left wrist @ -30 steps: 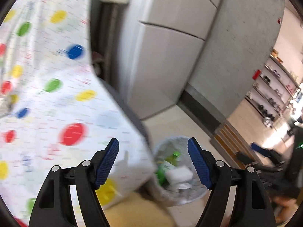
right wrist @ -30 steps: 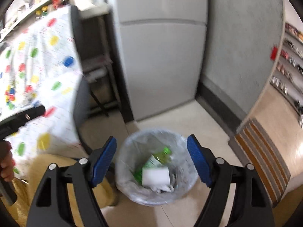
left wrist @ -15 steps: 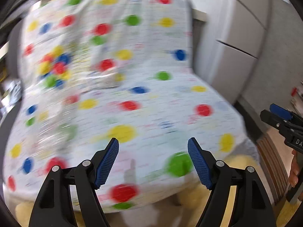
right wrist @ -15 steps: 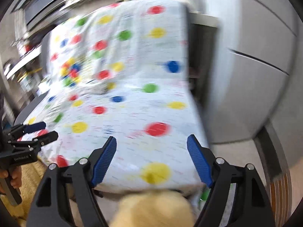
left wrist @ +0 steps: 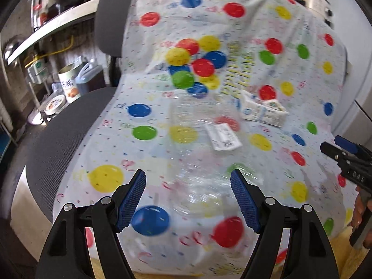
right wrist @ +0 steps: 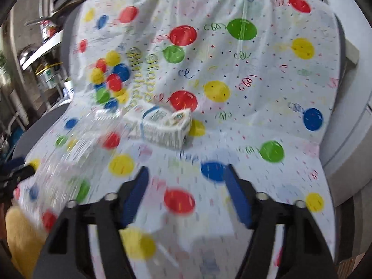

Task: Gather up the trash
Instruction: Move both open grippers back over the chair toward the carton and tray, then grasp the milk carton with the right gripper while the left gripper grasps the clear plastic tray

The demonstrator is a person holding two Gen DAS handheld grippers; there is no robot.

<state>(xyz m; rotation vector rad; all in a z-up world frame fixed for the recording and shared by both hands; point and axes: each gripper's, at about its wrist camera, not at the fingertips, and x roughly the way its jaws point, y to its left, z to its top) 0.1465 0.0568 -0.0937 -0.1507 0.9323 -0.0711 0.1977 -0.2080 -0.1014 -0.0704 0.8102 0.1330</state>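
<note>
now | clear plastic container [left wrist: 197, 153]: seemingly empty, on balloon cloth [left wrist: 144, 153] | left hand-held gripper [left wrist: 188, 200]: released | right hand-held gripper [right wrist: 186, 193]: closing, empty

A clear plastic container [left wrist: 200, 153] in the centre of the left wrist view is smeared by motion blur, its outline hard to trace against the balloon-print cloth [left wrist: 267, 23]. In the right wrist view the same container [right wrist: 76, 144], at middle left, is a streaked blur. The right gripper [right wrist: 186, 193], jaws closing on nothing, is blurred, its arms cut off by the bottom edge.
</note>
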